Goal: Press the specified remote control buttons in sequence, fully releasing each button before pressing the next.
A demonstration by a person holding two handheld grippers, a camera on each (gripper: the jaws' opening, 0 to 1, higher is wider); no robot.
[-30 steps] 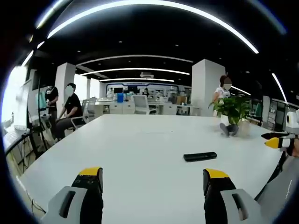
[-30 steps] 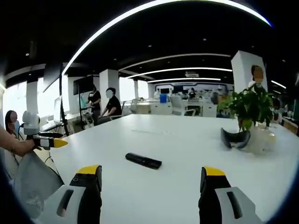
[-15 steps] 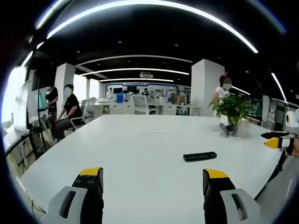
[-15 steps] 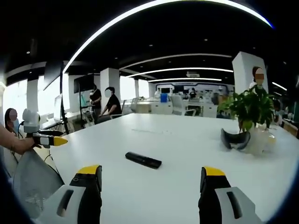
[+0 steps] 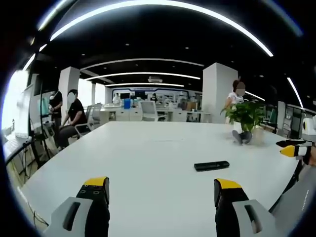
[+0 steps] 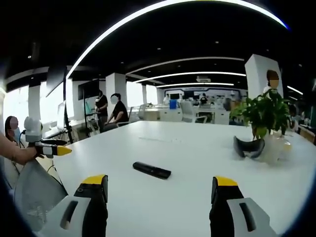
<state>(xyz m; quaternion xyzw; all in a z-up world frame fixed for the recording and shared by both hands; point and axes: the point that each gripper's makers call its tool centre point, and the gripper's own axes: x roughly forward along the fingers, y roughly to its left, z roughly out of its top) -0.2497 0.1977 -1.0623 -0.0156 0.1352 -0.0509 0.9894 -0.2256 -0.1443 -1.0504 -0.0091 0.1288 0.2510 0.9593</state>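
A black remote control [image 5: 211,166] is seen lying flat on the white desk [image 5: 148,163], well ahead of both grippers and apart from each. In the left gripper view it lies ahead and to the right of the left gripper [image 5: 162,190], whose jaws are held wide apart with nothing between them; in the right gripper view the same remote control [image 6: 151,170] lies ahead and left of centre, beyond the right gripper [image 6: 161,189], whose jaws are likewise spread and empty. The right gripper's yellow tips [image 5: 291,149] are caught at the right edge of the left gripper view, the left gripper's [image 6: 54,149] at the left edge of the right gripper view. A potted plant [image 6: 264,116] stands on the far right of the desk with a dark curved object [image 6: 248,146] at its base; the latter cannot be identified. People are noted at workstations in the background. No button is judged pressed yet. Risks foreseen: button labels cannot be read at this range, so a wrong key could be struck; the remote is light and unrestrained, so an off-centre push with a jaw tip could slide or tip it; a broad jaw tip could bridge two keys; a close approach could carry the remote out of one view.
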